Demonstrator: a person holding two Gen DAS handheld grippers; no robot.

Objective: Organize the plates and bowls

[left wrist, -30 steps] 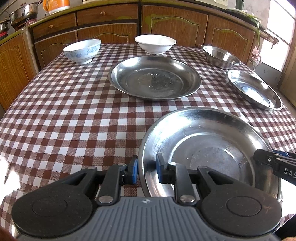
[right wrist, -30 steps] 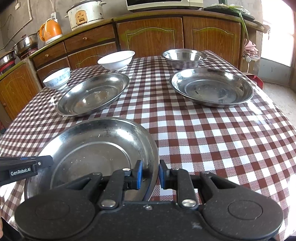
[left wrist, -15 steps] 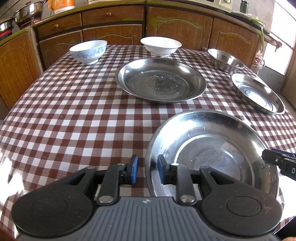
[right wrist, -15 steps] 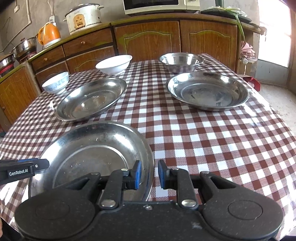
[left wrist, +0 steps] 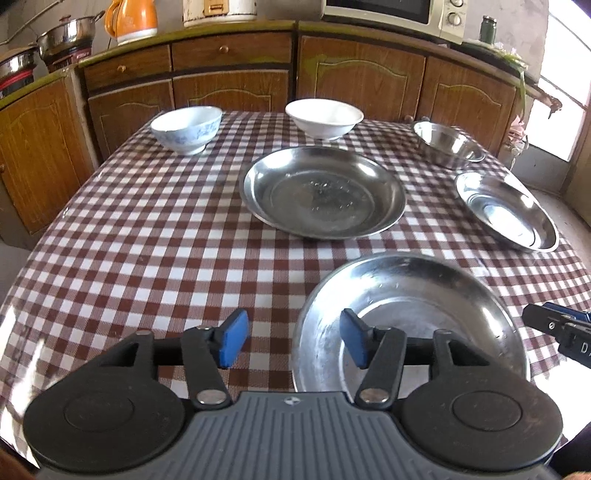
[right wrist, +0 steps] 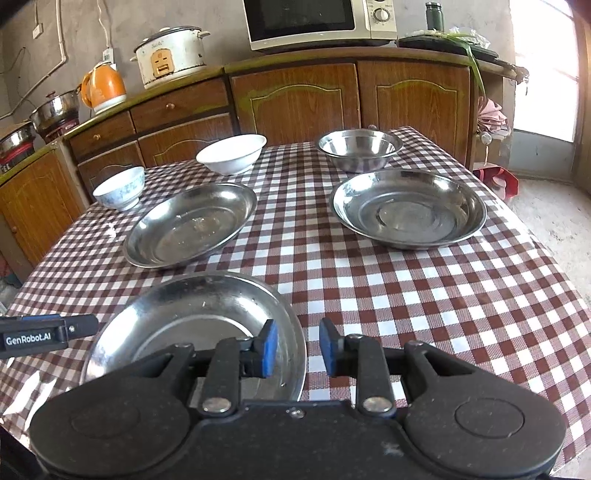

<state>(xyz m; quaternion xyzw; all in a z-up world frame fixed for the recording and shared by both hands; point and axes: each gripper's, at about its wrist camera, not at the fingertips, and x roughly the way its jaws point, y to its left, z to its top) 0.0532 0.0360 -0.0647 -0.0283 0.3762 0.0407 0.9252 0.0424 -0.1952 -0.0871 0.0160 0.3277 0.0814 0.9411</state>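
Note:
The nearest steel plate (left wrist: 406,295) (right wrist: 192,314) lies flat on the checked tablecloth, between my two grippers. My left gripper (left wrist: 293,341) is opening. The plate's left rim sits in the wide gap, clear of both blue pads. My right gripper (right wrist: 297,349) is also opening, narrower, with the plate's right rim in its gap and the pads off it. Farther back lie a second steel plate (left wrist: 323,192) (right wrist: 190,225) and a third (left wrist: 506,212) (right wrist: 408,208). Along the far edge stand a steel bowl (right wrist: 360,149), a white bowl (left wrist: 324,118) and a blue-patterned bowl (left wrist: 186,127).
Wooden cabinets (right wrist: 295,99) run behind the table, carrying a rice cooker (right wrist: 170,55), an orange kettle (right wrist: 103,86), a microwave (right wrist: 317,22) and pots (left wrist: 62,44). The table's right edge (right wrist: 546,258) drops to a bare floor by a bright doorway.
Both grippers were shut on the near plate's rims. Their jaws have since spread, the left far wider, and both have lifted a little, showing more of the cabinets and counter.

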